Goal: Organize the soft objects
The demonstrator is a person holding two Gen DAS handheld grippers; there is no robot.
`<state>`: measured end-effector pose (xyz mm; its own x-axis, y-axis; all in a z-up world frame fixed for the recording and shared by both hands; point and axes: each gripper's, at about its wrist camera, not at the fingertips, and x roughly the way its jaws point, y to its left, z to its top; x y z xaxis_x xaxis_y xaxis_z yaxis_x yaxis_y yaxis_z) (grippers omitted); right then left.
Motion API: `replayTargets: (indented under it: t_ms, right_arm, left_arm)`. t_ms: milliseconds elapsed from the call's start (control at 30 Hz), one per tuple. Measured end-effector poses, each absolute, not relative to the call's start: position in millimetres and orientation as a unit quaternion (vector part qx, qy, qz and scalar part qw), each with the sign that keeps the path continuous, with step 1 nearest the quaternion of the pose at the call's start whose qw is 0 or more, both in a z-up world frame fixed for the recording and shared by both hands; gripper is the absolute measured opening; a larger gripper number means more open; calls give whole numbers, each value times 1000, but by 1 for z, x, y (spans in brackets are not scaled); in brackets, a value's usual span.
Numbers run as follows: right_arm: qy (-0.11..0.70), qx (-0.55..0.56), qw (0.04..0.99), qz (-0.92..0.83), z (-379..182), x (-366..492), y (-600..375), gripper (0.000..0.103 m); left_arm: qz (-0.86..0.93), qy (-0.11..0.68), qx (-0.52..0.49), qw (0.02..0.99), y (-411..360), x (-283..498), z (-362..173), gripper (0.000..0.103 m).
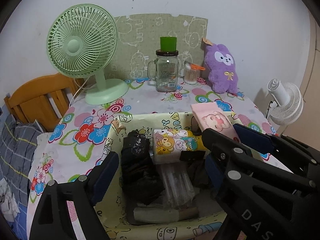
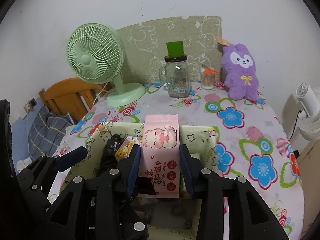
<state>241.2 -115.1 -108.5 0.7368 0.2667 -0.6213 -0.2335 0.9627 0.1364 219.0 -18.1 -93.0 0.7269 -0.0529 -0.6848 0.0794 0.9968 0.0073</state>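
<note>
Nearest us, our right tool [image 2: 160, 170] clasped the pink wipes pack [image 2: 161, 152] by its long sides, holding it upright above the fabric bin [image 2: 200, 138], which sat at the near edge of the desk [image 2: 250, 120]. Our left tool [image 1: 162, 172] hung released over the bin's left half, nothing between its jaws. Inside lay a black bundle [image 1: 138, 166], a cartoon-printed tissue pack [image 1: 176, 146] and a clear plastic packet [image 1: 178, 188]. Along the far edge stood a green fan [image 1: 84, 46], a purple plush [image 1: 222, 68], a glass mug jar [image 1: 166, 72] and a small cotton-swab tub [image 1: 191, 74].

We judged the pack could snag the bin's far wall or land on the tissue pack and tip out, since it stood tall and the bin was crowded; the two tools, close together, might also knock.

We could read "Super Mini Wipes" on the pink pack, beside Chinese characters, and "DAS" on a tool arm in the left view.
</note>
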Motion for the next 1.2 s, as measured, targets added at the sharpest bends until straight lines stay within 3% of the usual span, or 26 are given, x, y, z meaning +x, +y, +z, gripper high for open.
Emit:
replayTargets:
  t_ms: [100, 267, 433, 667, 833, 1200]
  right_arm:
    - [338, 24, 931, 136, -110, 242, -114, 44]
    - [337, 32, 930, 146, -109, 238, -114, 63]
    - [337, 28, 930, 144, -106, 232, -113, 66]
    - [328, 26, 936, 128, -99, 219, -116, 86]
    - [326, 30, 938, 112, -93, 208, -121, 92]
    - [307, 48, 949, 54, -77, 179, -145, 93]
  left_arm:
    - [-39, 370, 20, 928, -18, 219, -94, 90]
    - [-49, 361, 22, 931, -20, 213, -92, 92]
    - [-47, 361, 21, 931, -20, 207, -90, 94]
    - [-45, 354, 14, 934, -18, 196, -83, 96]
    - [-45, 349, 12, 936, -19, 187, -78, 98]
    - [-37, 332, 1, 943, -13, 165, -62, 102]
